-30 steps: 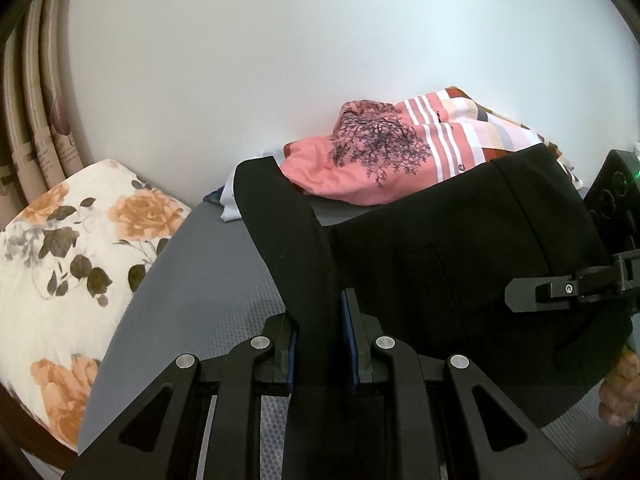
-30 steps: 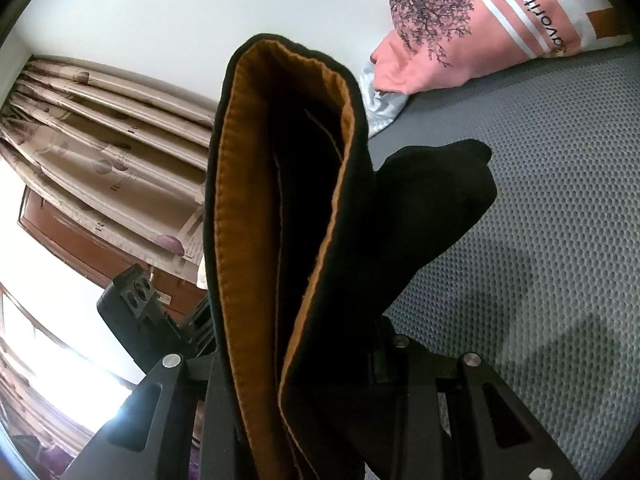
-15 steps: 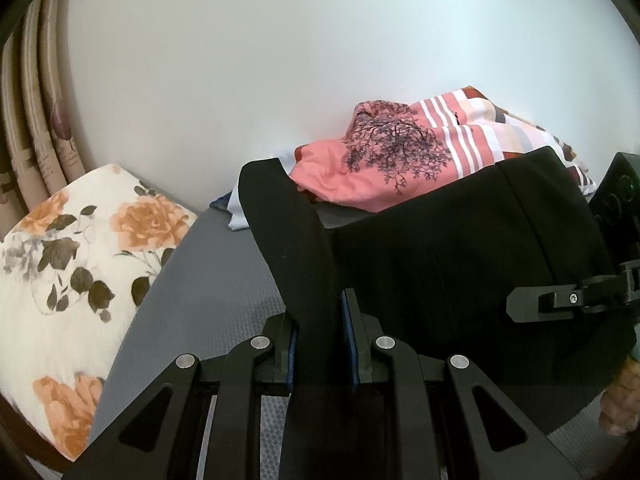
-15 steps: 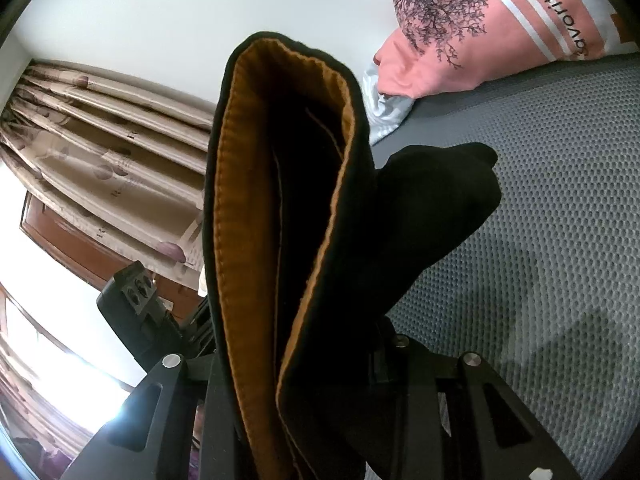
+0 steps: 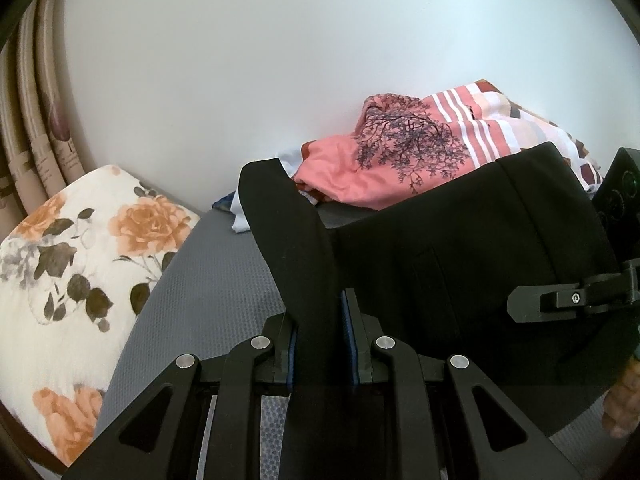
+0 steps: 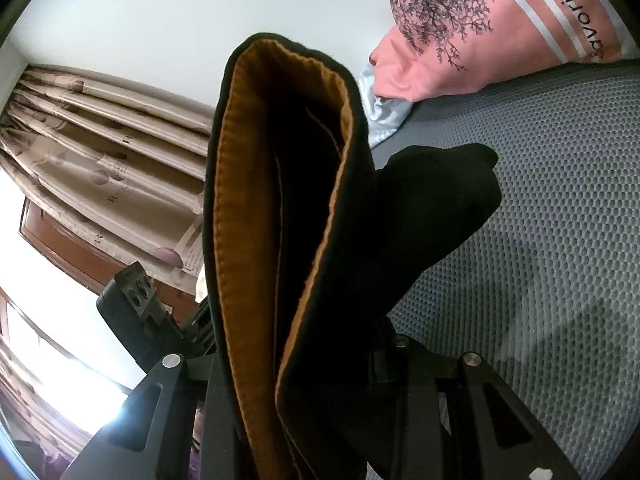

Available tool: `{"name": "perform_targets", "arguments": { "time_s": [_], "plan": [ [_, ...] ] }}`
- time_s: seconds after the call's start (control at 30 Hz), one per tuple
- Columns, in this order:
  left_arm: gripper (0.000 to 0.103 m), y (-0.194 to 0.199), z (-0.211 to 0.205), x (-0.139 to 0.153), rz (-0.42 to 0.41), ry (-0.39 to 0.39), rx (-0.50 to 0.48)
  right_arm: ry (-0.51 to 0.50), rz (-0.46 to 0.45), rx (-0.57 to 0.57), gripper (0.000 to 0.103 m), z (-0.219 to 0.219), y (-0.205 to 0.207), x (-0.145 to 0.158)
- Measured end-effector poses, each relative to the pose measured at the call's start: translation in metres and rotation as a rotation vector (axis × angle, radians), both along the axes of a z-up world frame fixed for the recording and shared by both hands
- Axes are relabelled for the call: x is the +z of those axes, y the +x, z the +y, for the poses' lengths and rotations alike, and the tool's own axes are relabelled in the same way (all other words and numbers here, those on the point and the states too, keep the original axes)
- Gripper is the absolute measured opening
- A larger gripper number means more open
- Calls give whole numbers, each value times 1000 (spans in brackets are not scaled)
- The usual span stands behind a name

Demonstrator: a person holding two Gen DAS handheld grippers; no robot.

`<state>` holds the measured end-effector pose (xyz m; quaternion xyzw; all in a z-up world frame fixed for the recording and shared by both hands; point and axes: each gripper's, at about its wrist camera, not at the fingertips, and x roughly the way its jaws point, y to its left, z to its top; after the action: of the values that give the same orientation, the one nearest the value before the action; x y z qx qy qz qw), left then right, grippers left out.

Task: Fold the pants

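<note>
the black pants (image 5: 460, 248) are held clamped in the left gripper (image 5: 320, 344) and the right gripper (image 6: 340, 364) above the grey mattress (image 6: 560, 200), so next they probably must be lowered flat.

White wall (image 5: 280, 60) behind grey textured bed surface (image 6: 560, 200). Beige patterned curtain (image 6: 100, 152) at left, bright window (image 6: 48, 360) beside it. Floral pillow (image 5: 80, 260).
</note>
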<state>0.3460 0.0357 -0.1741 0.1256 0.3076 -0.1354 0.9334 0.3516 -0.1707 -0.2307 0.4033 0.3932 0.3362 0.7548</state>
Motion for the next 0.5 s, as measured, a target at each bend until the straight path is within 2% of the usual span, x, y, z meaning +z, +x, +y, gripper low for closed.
{"name": "perform_targets", "arguments": {
  "time_s": [0.5],
  "plan": [
    [19, 22, -3, -16, 19, 15, 8, 9, 21, 0, 29, -1, 22, -16]
  ]
}}
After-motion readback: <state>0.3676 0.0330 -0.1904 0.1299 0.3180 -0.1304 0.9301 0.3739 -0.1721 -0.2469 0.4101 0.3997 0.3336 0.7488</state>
